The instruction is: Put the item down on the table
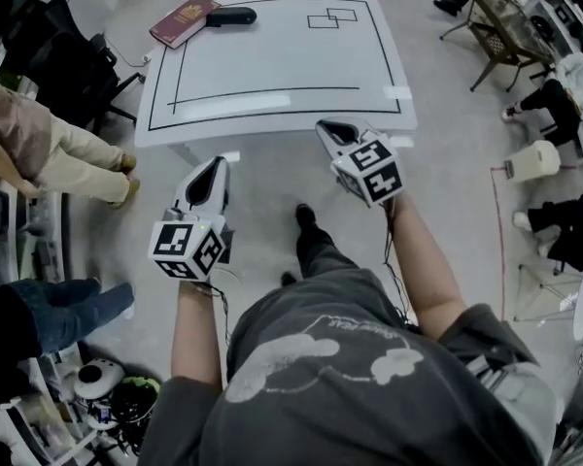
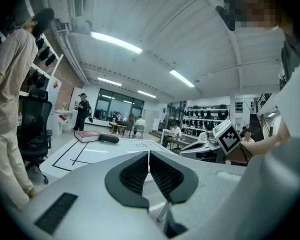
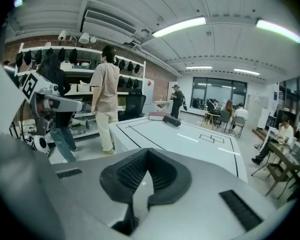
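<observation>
A white table [image 1: 272,105] marked with black lines stands in front of me. At its far left corner lie a dark red book [image 1: 183,19] and, beside it, a black oblong case [image 1: 231,16]. My left gripper [image 1: 217,163] hangs short of the table's near edge, shut and empty. My right gripper [image 1: 330,127] is just at the near edge, also shut with nothing in it. In the left gripper view the pads meet [image 2: 149,155], with the book [image 2: 87,135] and case [image 2: 109,139] far ahead. The right gripper view shows closed jaws [image 3: 146,152], with the book [image 3: 157,116] and case [image 3: 171,120] at the table's far end.
A person in beige trousers [image 1: 73,158] stands left of the table near a black office chair [image 1: 63,66]. Another person in jeans [image 1: 63,309] is at my left. Seated people and a wooden chair [image 1: 500,32] fill the right side.
</observation>
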Tool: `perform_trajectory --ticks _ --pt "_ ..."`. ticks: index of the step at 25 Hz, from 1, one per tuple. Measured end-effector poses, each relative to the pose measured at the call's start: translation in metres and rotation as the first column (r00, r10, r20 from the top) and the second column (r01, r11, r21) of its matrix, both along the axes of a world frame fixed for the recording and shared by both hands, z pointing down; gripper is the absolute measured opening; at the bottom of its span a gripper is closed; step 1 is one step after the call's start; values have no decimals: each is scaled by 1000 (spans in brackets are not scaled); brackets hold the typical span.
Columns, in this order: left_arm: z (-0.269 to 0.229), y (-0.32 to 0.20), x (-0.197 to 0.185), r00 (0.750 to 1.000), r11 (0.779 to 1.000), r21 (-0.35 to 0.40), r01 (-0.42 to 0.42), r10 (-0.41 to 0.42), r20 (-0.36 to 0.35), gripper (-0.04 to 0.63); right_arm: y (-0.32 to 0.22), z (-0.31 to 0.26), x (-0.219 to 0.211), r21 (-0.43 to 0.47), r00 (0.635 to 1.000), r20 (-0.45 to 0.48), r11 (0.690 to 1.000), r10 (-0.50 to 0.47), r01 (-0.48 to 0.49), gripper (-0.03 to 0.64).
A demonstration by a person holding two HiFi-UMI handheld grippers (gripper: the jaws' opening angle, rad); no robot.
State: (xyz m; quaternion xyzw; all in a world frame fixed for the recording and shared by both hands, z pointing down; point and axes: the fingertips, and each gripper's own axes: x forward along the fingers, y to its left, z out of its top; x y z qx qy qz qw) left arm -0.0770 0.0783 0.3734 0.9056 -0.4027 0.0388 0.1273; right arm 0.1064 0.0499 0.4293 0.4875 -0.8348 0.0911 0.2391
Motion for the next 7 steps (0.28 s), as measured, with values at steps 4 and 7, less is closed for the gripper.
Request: perform_trajectory --ticks 4,7 --pt "4 26 3 1000 1000 -8 -24 24 -3 6 34 6 3 -14 1000 5 1000 24 -24 -2" --pt "9 45 3 999 999 -20 -35 35 -11 6 56 11 3 -22 999 7 999 37 -37 -2"
